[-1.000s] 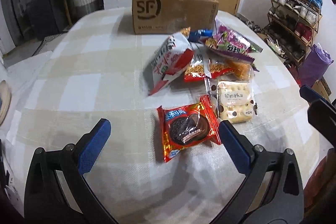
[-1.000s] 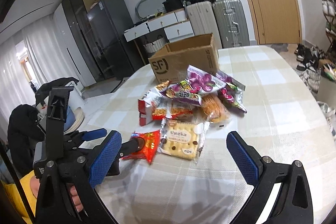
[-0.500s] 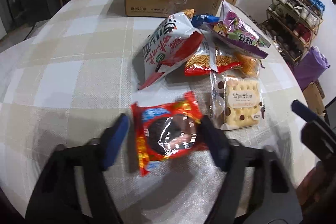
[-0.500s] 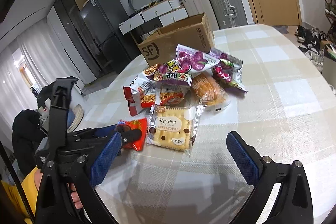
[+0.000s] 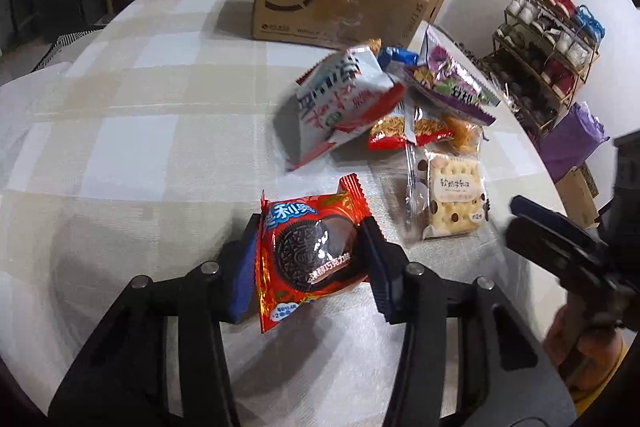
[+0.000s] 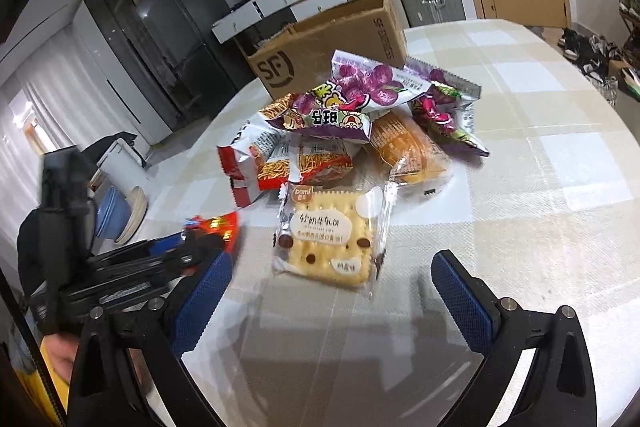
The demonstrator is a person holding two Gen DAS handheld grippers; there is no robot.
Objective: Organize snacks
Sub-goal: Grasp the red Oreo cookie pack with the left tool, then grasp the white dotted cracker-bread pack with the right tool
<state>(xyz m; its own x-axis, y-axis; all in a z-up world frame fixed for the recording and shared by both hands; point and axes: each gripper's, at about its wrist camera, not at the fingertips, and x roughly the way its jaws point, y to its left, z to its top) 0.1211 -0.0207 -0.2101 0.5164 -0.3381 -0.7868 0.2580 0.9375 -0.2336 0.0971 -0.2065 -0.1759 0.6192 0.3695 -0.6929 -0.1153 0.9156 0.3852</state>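
- Red foil wraps the cookie packet [image 5: 310, 259], which lies on the checked table [image 5: 132, 131] nearer the camera than the cardboard box [image 5: 332, 9] and to the left of the snack heap.
- Blue-padded fingers [image 5: 244, 275] of the left gripper [image 5: 312, 267] stand on both sides of that cookie packet and are closing; the pads meet its crimped side edges, so they pinch it.
- Beyond the cookie packet, toward the cardboard box, a white and red bag [image 5: 340, 107] leans tilted against the heap.
- Just right of the white and red bag lies a red noodle packet [image 5: 404, 131], partly covered by a purple bag [image 5: 452, 83] that rests on top of the heap.
- Right of the cookie packet, apart from it, a clear cracker packet [image 5: 452, 199] lies flat on the table, touching the near edge of the heap.
- In the right wrist view the cracker packet [image 6: 332, 235] sits in front of the right gripper [image 6: 332, 291], on the near side of the cardboard box [image 6: 332, 47].
- The right gripper's fingers [image 6: 464, 303] are spread wide with only bare table between them; the cracker packet lies just past their tips, untouched.
- An orange bun packet [image 6: 408, 147] sits between the cracker packet and the cardboard box, under a second purple bag [image 6: 444, 111].
- Far right of the cardboard box, off the table, a shoe rack [image 5: 548, 39] stands by the wall.
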